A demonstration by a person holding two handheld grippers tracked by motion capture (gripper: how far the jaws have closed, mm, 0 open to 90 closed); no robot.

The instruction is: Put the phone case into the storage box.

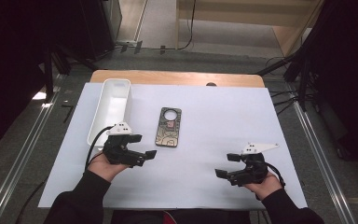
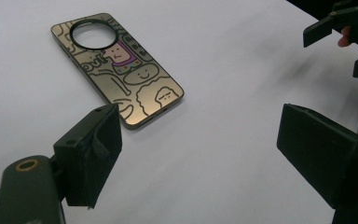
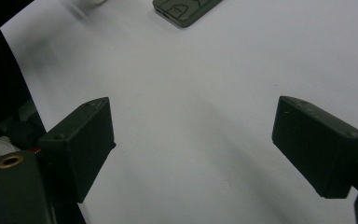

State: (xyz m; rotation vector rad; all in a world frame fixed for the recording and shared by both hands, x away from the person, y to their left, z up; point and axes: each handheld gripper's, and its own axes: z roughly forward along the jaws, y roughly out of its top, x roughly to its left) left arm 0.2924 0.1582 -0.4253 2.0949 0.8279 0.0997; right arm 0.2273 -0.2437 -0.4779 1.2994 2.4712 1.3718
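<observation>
Two grippers agape, phone case cut off in right gripper view

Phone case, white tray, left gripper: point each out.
phone case (image 1: 168,127): high view, middle of its patterned back.
white tray (image 1: 108,112): high view, its inner floor.
left gripper (image 1: 145,146): high view, midway between fingertips.

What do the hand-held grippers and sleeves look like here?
Both are black, with two blocky jaws each. The left hand-held gripper and the right hand-held gripper each carry a pale three-cornered plate on top. A black cable loops from the left one. A brass-coloured ring shows near the jaw base in both gripper views. The sleeves are dark.
</observation>
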